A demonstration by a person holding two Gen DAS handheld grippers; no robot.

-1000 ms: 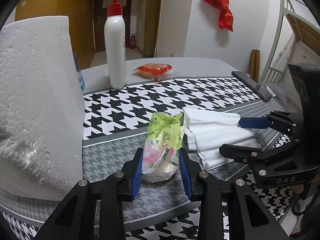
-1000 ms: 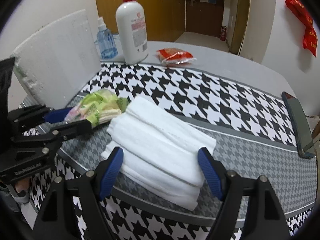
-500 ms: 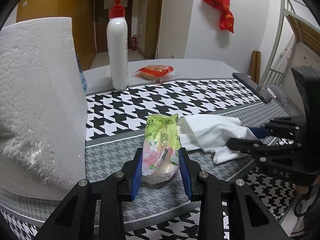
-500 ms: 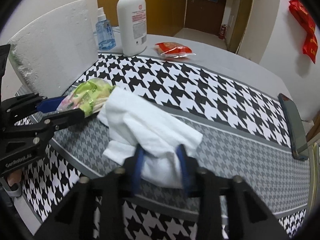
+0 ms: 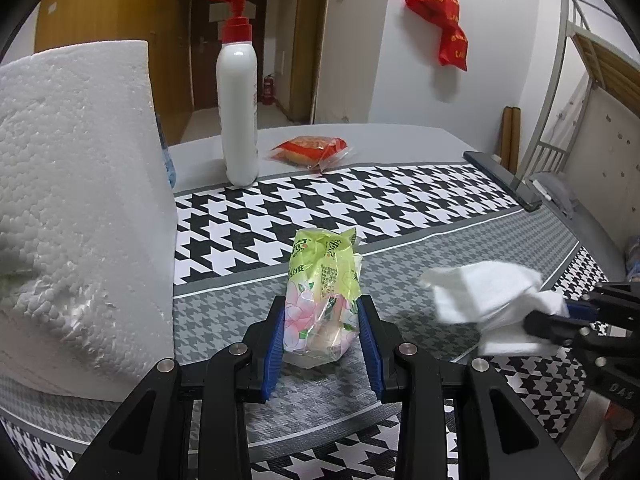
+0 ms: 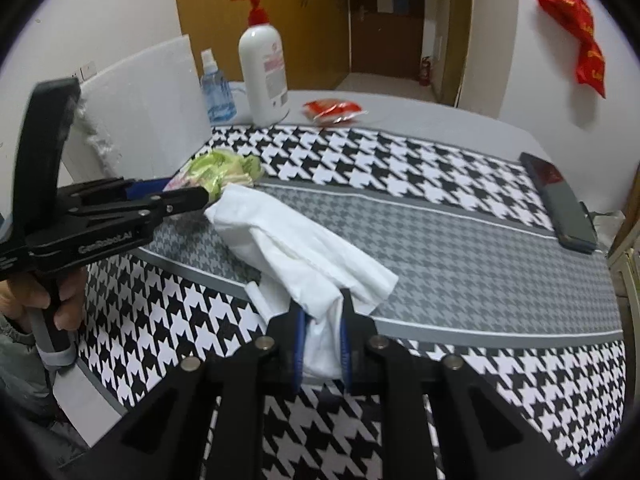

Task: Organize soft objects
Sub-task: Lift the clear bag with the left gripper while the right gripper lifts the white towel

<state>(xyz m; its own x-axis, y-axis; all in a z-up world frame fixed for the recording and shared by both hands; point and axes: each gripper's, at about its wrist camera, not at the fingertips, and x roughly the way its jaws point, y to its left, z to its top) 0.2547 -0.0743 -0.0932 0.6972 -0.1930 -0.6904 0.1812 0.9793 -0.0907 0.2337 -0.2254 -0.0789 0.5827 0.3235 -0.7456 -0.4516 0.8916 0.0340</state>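
Closing on the white towel (image 6: 304, 256), right tool (image 6: 320, 344) grips its near end, long axis trailing toward the desk's far-left corner, where left tool (image 5: 322, 344) clamps the tissue pack (image 5: 322, 296).

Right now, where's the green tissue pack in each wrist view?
Left wrist: green tissue pack bottom centre, clamped in the left claw.
Right wrist: green tissue pack left of centre, at the left claw's tip.
Shared landmark: red-pump lotion bottle, standing at the far edge of the houndstooth mat.
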